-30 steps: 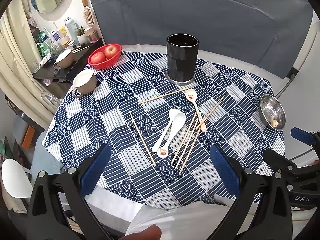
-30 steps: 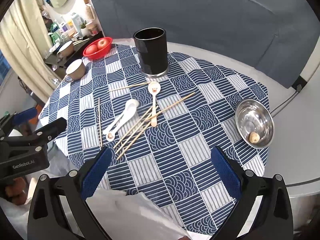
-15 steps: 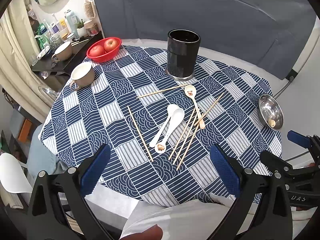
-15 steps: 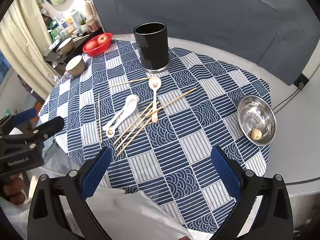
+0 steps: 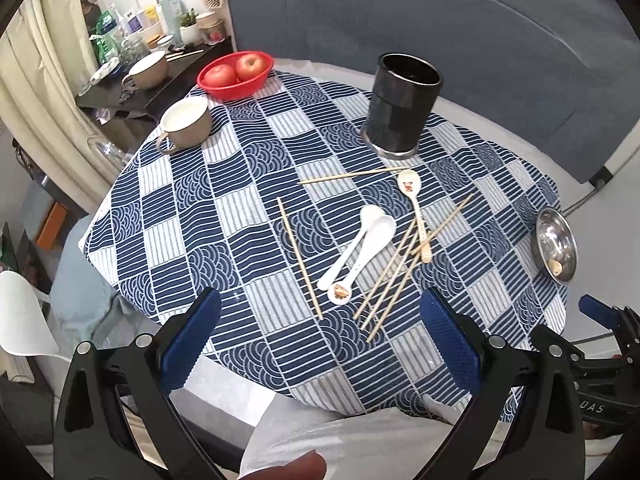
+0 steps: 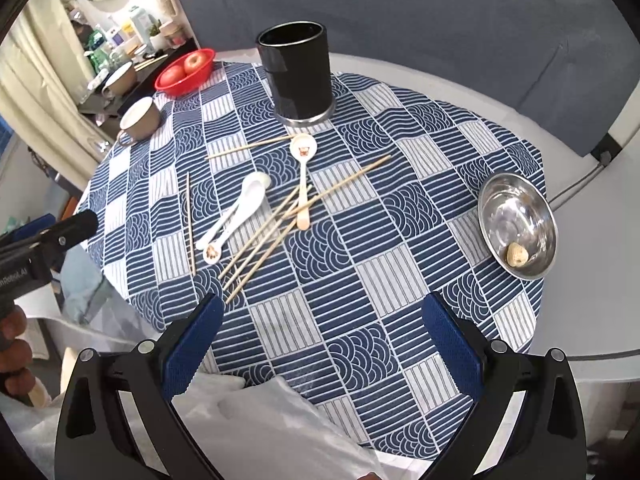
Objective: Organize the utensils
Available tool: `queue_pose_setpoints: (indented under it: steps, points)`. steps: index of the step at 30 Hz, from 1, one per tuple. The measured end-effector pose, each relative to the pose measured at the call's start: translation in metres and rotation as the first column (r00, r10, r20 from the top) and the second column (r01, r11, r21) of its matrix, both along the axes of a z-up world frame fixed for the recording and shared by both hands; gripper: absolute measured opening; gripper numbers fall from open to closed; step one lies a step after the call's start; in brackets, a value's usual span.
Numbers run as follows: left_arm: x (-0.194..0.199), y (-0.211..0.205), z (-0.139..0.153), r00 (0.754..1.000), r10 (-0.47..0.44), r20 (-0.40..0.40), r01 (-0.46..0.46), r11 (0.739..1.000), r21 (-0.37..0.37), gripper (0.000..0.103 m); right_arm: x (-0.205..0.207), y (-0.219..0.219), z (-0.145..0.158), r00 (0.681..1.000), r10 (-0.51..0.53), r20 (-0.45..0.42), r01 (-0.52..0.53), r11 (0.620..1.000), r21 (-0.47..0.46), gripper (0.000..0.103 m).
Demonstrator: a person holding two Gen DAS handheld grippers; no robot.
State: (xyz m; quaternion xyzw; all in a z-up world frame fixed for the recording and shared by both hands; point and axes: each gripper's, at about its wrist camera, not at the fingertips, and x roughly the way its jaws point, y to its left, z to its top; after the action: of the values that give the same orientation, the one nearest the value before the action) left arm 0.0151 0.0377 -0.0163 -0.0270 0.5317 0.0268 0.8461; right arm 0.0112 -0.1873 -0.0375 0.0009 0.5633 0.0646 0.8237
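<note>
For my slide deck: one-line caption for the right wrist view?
Open right tongs hover over scattered chopsticks and spoons before a black holder.

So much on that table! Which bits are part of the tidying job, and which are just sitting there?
Part of the job:
- black holder
- wooden chopsticks
- white spoons
- patterned spoon

Just lying about:
- red bowl of apples
- mug
- steel bowl
- checked tablecloth
</note>
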Motion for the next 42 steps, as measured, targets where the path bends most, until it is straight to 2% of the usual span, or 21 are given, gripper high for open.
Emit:
queue_pose_setpoints:
  steps: [9, 15, 21, 34, 37, 42]
  points:
    - [0.021, 0.011, -0.006, 0.999, 0.009, -0.034, -0.009, 1.0, 0.013, 0.097, 0.017, -0.013, -0.009, 0.996, -0.077, -0.049, 0.078, 0.997, 0.017, 0.095]
    - [0.04, 0.019, -0.014, 0.998, -0.002, -0.07, 0.003, 1.0, 0.015, 0.097, 0.032, -0.017, -0.024, 0.989, -0.135, -0.052, 0.133, 0.99, -0.051, 0.095]
    - [0.06, 0.02, -0.022, 0.994, -0.036, -0.102, 0.038, 0.999, 0.013, 0.097, 0.048, -0.025, -0.042, 0.976, -0.2, -0.092, 0.195, 0.979, -0.057, 0.095]
    - [0.107, 0.027, -0.071, 0.969, -0.101, -0.227, 0.104, 0.995, 0.002, 0.097, 0.086, -0.025, -0.066, 0.944, -0.282, -0.171, 0.267, 0.958, -0.106, 0.095]
    - [0.116, 0.03, -0.083, 0.962, -0.102, -0.254, 0.106, 0.994, 0.004, 0.097, 0.099, -0.022, -0.073, 0.94, -0.285, -0.188, 0.267, 0.957, -0.113, 0.095]
    - [0.126, 0.034, -0.104, 0.943, -0.097, -0.317, 0.092, 0.995, -0.033, 0.097, 0.122, -0.017, -0.088, 0.934, -0.283, -0.219, 0.264, 0.958, -0.112, 0.095]
